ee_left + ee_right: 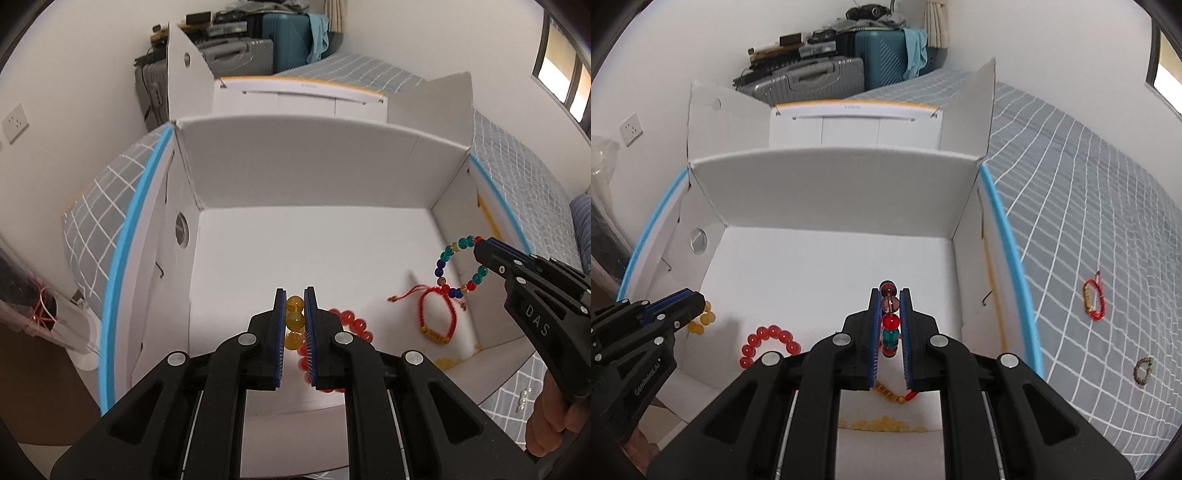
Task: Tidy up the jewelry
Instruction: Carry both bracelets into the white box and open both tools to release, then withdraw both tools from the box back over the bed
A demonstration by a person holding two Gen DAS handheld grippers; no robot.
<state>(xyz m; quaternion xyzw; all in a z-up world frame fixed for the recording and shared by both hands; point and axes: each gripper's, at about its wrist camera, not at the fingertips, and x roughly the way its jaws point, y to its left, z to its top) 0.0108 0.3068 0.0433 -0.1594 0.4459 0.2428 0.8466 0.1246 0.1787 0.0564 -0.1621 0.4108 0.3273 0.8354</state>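
Observation:
An open white box (314, 166) (834, 177) stands on the bed. My left gripper (294, 295) (696, 301) is shut on a yellow bead bracelet (294, 317) (701, 321) and holds it above the box floor. My right gripper (889, 295) (480, 245) is shut on a multicoloured bead bracelet (889, 325) (448, 266) that hangs over the right side of the box. A red bead bracelet (354, 326) (768, 345) and a red cord bracelet with gold beads (437, 315) (890, 395) lie on the box floor.
Outside the box on the grey checked bedspread (1089, 206) lie another red cord bracelet (1092, 299) and a small brownish bead bracelet (1143, 371). A small silver piece (523, 398) lies near the box's front right corner. Suitcases (842, 74) stand at the far wall.

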